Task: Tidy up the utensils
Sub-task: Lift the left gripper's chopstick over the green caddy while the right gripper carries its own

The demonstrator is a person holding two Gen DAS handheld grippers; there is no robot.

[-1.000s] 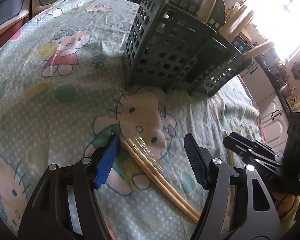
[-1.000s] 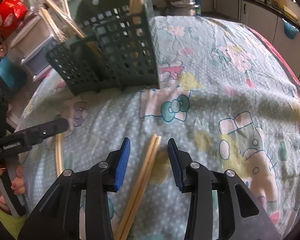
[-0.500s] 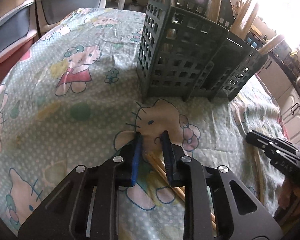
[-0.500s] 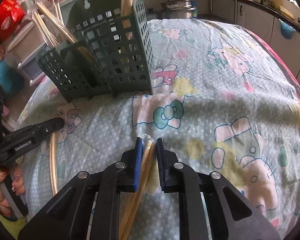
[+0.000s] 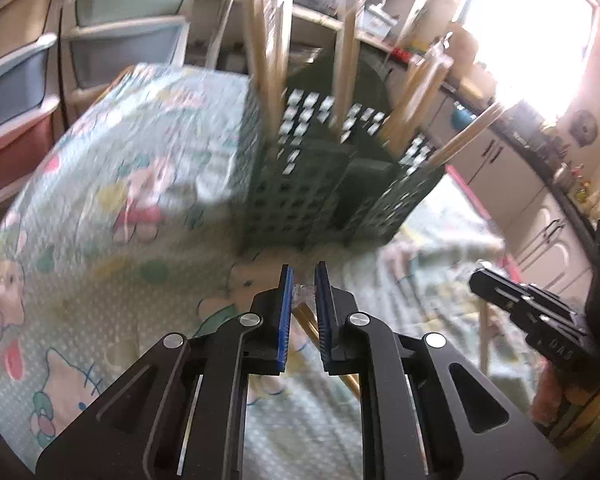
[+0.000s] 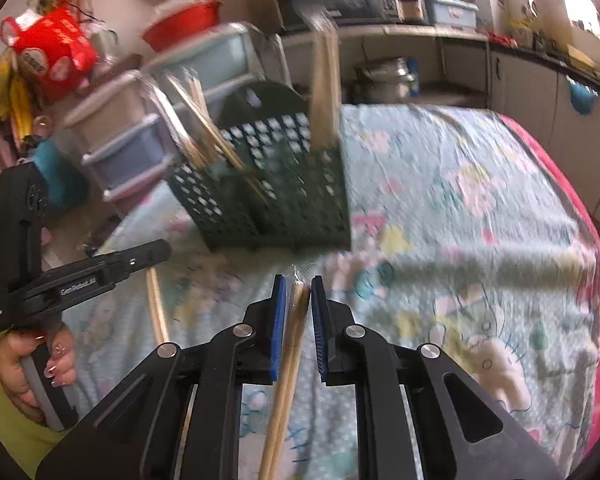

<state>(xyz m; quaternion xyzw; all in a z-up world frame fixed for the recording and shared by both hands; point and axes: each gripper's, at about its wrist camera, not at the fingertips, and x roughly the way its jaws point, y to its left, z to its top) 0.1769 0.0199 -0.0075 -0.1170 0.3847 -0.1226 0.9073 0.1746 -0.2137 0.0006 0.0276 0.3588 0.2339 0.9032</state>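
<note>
Tools both angled down, each clamped on chopsticks (wrapped pairs).

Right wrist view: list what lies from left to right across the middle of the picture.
Hand gripping the left gripper → green slotted holder with chopsticks standing in it → cartoon-print tablecloth → its red edge.
</note>
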